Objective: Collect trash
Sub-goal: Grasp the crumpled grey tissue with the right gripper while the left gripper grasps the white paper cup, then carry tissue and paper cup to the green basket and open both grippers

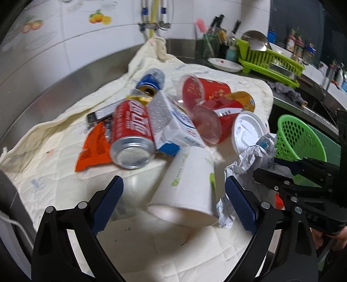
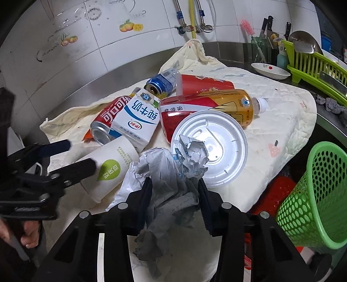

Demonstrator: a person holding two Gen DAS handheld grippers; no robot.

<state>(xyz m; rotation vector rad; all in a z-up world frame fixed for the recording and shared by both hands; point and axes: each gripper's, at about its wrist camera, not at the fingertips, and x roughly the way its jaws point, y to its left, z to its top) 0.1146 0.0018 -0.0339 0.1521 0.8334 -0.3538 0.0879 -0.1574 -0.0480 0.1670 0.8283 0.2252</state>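
Crumpled paper [image 2: 171, 173] sits clamped in the right gripper [image 2: 174, 195] — the left gripper [image 1: 173, 197], jaws wide, straddles a paper cup [image 1: 186, 182].

Home kitchen, tiled wall [image 2: 121, 54], steel counter, green dish rack [image 2: 314, 65], knives [image 2: 267, 23], water pipes [image 2: 192, 19]

green dish rack [image 2: 314, 63], white plate [image 2: 270, 70], knives [image 2: 267, 25] by tiled wall [image 2: 130, 43].

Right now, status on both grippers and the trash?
Right gripper shut on crumpled paper. Left gripper open around white paper cup. Green basket unobstructed.
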